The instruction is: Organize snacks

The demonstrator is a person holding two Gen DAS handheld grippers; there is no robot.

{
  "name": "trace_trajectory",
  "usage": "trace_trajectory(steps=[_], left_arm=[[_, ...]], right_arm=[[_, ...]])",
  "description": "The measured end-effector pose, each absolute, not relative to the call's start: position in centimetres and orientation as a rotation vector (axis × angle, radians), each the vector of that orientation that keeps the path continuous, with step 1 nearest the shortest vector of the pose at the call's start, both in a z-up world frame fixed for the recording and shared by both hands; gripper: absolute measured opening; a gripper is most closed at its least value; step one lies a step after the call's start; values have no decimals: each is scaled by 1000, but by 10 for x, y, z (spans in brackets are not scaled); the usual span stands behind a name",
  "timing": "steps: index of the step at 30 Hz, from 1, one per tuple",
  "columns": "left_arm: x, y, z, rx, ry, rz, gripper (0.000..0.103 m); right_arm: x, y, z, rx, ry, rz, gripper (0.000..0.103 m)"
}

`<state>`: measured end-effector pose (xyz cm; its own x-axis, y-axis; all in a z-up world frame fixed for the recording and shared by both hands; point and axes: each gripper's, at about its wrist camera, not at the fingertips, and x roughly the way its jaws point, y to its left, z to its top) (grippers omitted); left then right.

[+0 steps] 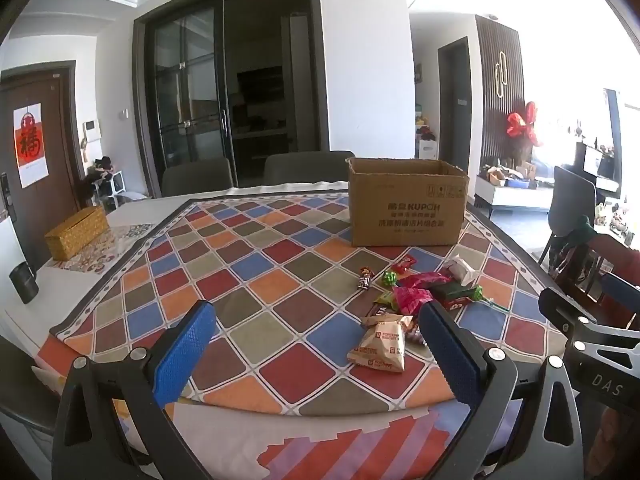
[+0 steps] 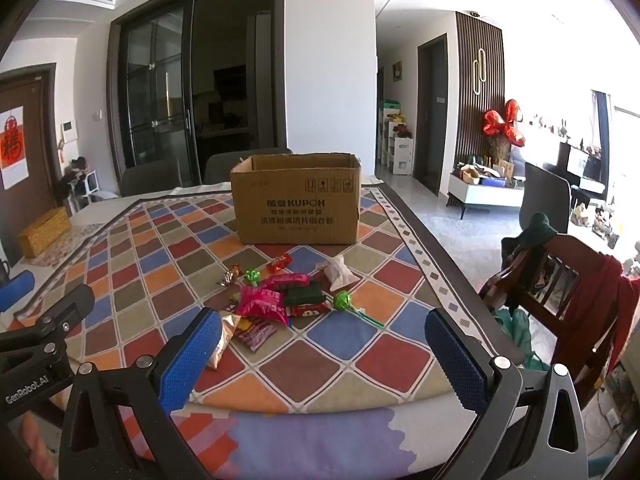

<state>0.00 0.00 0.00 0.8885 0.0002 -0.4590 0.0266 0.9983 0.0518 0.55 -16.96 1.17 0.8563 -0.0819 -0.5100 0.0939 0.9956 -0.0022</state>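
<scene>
A pile of snacks lies on the checkered tablecloth (image 1: 248, 280) in front of an open cardboard box (image 1: 406, 204). In it are a beige biscuit packet (image 1: 380, 346), a pink wrapper (image 2: 262, 302), a dark green bar (image 2: 304, 295), a green lollipop (image 2: 343, 301) and a white packet (image 2: 339, 272). The box (image 2: 296, 204) stands behind the pile. My left gripper (image 1: 316, 350) hovers open above the near table edge, left of the pile, nothing between its blue pads. My right gripper (image 2: 324, 354) is open too, just short of the pile.
A woven yellow box (image 1: 76, 232) and a dark mug (image 1: 24, 288) sit at the table's left side. Grey chairs (image 1: 198, 178) stand behind the table, and a wooden chair draped with red cloth (image 2: 568, 292) stands to its right. Each gripper shows at the edge of the other's view.
</scene>
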Motion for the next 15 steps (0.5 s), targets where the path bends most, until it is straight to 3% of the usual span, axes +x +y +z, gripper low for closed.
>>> trace_trajectory(steps=[15], left_arm=[[0,0,0,56,477,-13,103]], right_arm=[[4,-169,12,23,531,-92,103]])
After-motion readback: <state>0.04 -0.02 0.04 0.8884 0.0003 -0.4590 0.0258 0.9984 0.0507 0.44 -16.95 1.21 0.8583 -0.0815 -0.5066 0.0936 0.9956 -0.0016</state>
